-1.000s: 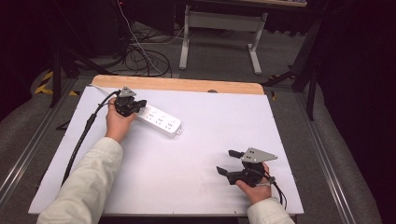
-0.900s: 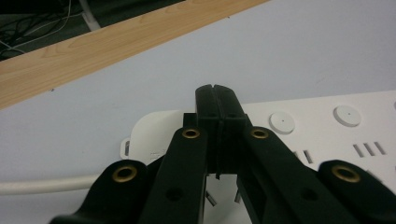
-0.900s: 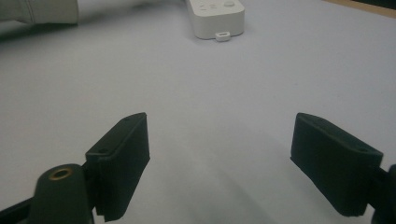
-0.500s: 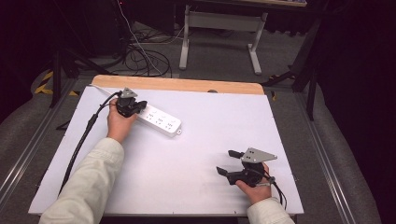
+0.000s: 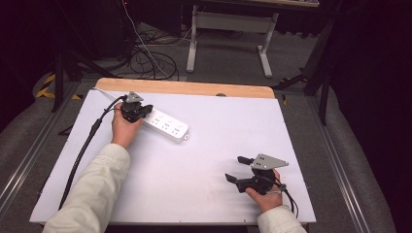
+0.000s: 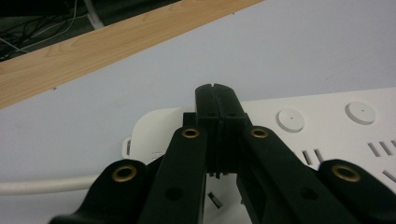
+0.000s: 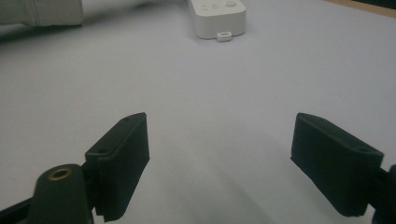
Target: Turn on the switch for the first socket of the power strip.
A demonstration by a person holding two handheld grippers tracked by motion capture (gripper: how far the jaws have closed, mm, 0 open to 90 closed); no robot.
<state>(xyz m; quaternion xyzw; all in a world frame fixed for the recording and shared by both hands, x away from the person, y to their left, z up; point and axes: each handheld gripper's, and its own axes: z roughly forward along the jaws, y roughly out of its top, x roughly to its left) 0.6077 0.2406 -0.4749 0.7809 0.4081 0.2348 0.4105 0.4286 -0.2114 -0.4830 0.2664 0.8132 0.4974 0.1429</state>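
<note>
Nothing moved: left claw (image 5: 137,110) still closed over power strip (image 5: 167,125).

Both forearms wear loose cream sleeves (image 5: 92,194) with soft folds, ending in plain cuffs at the wrists. The left gripper (image 5: 138,110) is matt black, topped by a small grey three-cornered plate, and a thick black cable (image 5: 82,155) trails from its back end. Seen close in the left gripper view, its arms carry round brass-ringed rivets (image 6: 190,133) and small dark screw holes, and its blocky pads are ribbed along the edges. The right gripper (image 5: 239,169) is the same black, with a larger grey plate dotted with small holes and thin black cables behind it. Its pads (image 7: 122,163) are thick rectangular blocks, and one brass rivet sits lower down.
</note>
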